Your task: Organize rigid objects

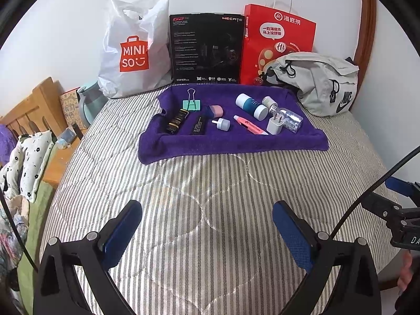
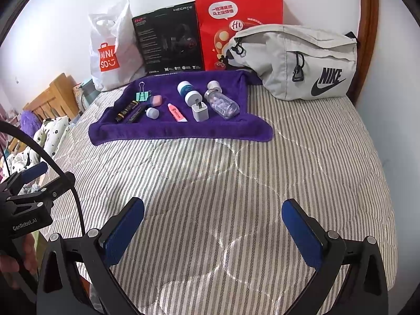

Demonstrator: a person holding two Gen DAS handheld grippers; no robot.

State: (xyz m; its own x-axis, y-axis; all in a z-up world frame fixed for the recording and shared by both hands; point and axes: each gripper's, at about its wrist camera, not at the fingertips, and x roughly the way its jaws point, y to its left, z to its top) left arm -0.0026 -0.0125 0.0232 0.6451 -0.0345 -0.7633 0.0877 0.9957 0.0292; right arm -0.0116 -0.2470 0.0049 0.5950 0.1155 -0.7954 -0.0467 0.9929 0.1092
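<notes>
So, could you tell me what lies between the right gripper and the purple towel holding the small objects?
Nothing: between the right gripper and the purple towel there is only bare striped bedcover, as the right wrist view shows.

Striped bedcover (image 1: 210, 183) between both wide-open grippers and the purple towel (image 1: 231, 141): bare, open to approach; towel crowded, small items lying close together, narrow gaps only; behind it a white plastic bag (image 1: 134, 50), black box (image 1: 207, 50) and red paper bag (image 1: 278, 44) stand against the wall, closing the far side; grey waist bag (image 2: 296, 60) blocks the towel's right rear corner.
</notes>
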